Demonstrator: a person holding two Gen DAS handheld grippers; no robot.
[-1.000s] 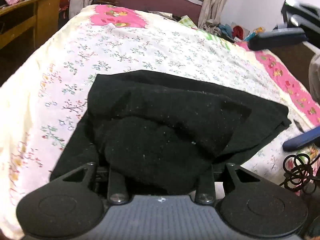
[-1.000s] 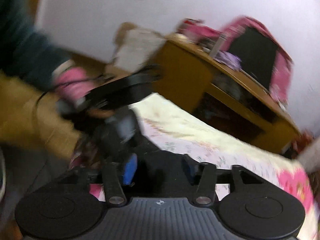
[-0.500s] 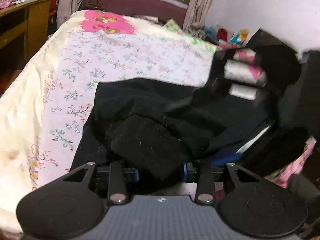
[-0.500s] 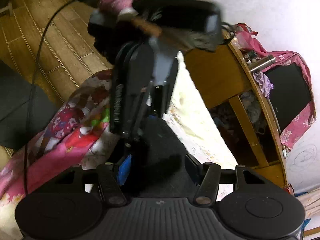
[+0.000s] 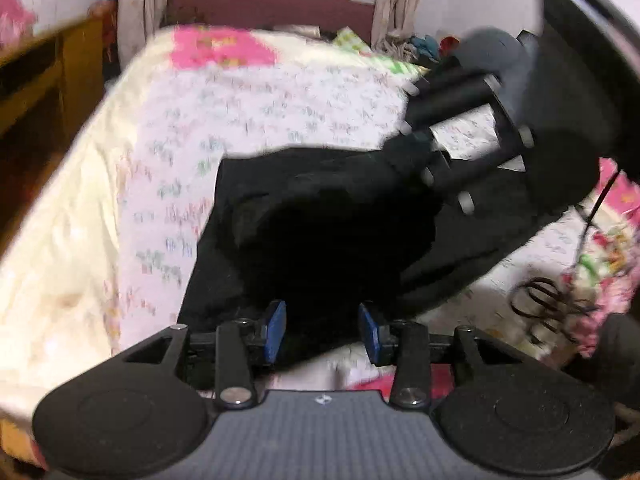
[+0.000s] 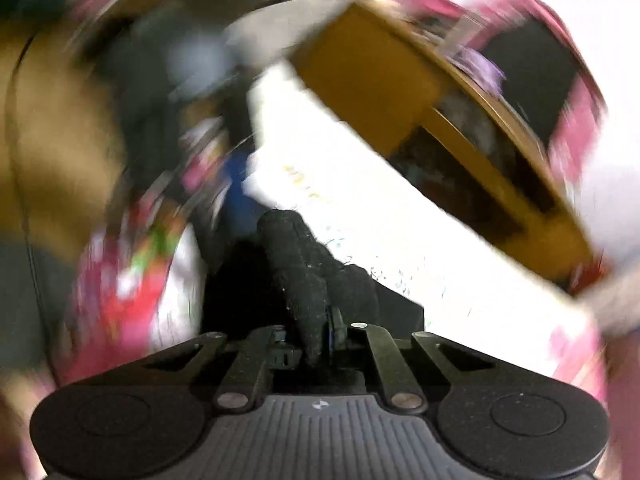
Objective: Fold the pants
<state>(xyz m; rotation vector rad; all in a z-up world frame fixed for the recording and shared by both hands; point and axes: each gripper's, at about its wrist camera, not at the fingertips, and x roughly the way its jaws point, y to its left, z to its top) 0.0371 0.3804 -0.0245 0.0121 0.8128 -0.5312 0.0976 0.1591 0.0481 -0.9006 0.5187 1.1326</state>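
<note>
I have the pants (image 5: 320,216) bunched in a dark heap near the bed's (image 5: 248,92) near edge, half folded. My right gripper (image 6: 320,336) has just closed and now pinches a ridge of the black cloth, so I can lift that side over. My left gripper (image 5: 322,330) has its fingers spread around a fold, easing apart without pressing it.

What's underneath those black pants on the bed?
The pants lie bunched on a floral bedsheet, which shows all around them. Whatever is directly under the heap is covered by the cloth, so nothing else can be made out there.
</note>
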